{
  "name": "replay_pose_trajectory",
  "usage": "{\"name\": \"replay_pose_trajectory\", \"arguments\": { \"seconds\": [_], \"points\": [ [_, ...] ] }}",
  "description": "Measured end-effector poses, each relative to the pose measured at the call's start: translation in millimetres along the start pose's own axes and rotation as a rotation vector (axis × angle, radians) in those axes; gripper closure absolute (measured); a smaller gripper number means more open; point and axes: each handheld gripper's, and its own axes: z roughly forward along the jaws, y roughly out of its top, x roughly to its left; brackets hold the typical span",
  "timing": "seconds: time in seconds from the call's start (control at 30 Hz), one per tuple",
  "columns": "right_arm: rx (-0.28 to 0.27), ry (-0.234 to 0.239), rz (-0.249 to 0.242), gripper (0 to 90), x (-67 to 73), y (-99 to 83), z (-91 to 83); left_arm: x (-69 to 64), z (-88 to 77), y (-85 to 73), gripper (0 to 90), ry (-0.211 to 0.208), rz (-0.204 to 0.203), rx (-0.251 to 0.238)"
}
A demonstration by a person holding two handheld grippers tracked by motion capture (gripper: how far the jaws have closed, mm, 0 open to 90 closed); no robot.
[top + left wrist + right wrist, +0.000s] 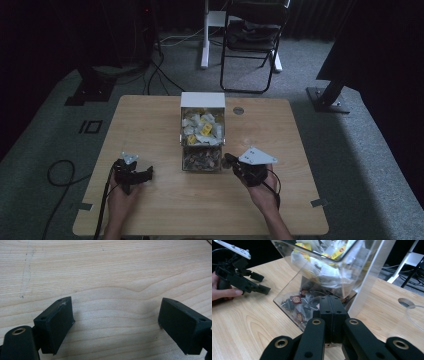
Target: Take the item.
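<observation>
A clear two-tier dispenser box (201, 134) stands at the middle of the wooden surface (150, 210), its white back panel facing away from the person. The upper bin holds pale and yellow sachets (201, 128); the lower tray, open toward the person, holds dark packets (297, 300) with round red marks.

The right tool (332, 315) sits just at the tray's near right corner — its two black jaws are pressed flat together with nothing between them, and their tips are close against the clear tray wall; whether they touch it I cannot tell. In the high view the right tool (231, 161) lies beside the tray with the grey plate on top, held by the right hand (262, 192).

The left tool (116, 315) rests well to the left of the box, low over bare wood — its jaws stand wide apart and empty. The left hand (121, 197) grips it from behind.

Beyond the surface, a folding chair (252, 40) stands on grey carpet.
</observation>
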Motion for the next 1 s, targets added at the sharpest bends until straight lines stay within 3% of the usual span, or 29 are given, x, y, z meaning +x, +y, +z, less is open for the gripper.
{"name": "replay_pose_trajectory", "arguments": {
  "seconds": [1.0],
  "points": [
    [-0.011,-0.076,0.029,90.0,-33.4,3.8,-3.6,0.0,0.0,0.0,13.7,0.000,0.000,0.000]
  ]
}}
